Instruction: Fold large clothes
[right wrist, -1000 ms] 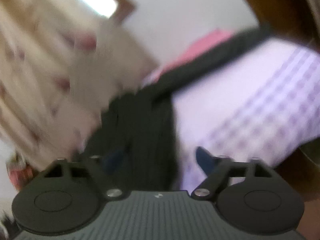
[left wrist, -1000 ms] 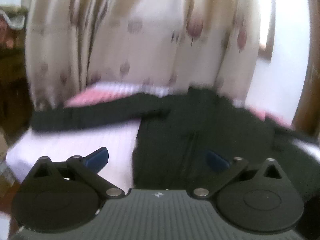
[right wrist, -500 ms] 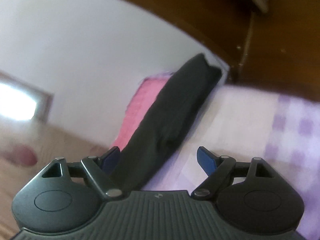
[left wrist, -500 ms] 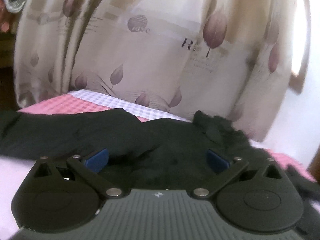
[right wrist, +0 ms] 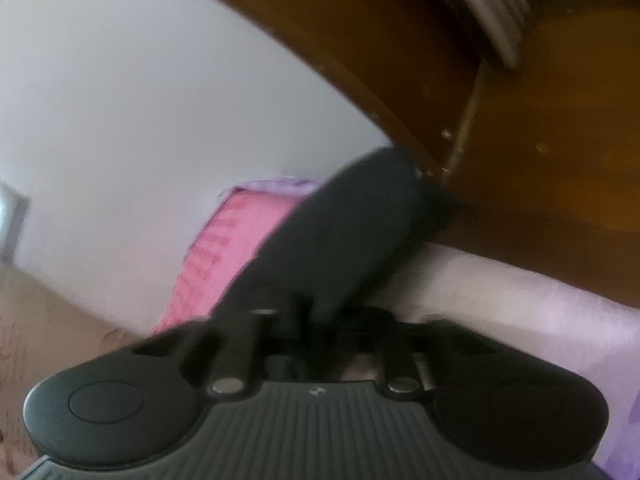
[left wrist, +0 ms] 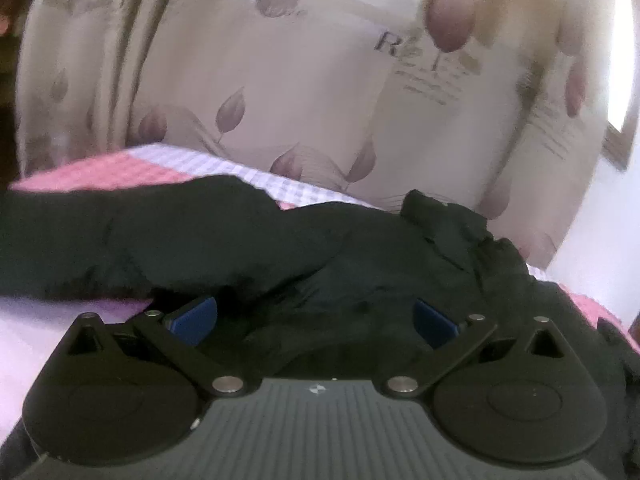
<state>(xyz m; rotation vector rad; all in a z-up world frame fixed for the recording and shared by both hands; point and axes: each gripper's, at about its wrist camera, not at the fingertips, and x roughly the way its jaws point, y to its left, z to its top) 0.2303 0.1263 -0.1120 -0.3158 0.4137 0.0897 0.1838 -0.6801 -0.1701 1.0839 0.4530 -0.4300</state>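
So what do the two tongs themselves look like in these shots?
Both match: a grey ribbed body with a small pale mark at its centre, two round black discs, and black link arms with silver pivot pins. The left tongs have blue pads. The right tongs are blurred, their pads hidden. No cables or sleeves show.

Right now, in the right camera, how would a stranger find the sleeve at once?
Start at the brown wooden headboard beside the white wall. Below it lies the checked bedsheet, pink and pale purple. The sleeve is the long black strip that runs from the right gripper towards the headboard, the only dark thing on the sheet.
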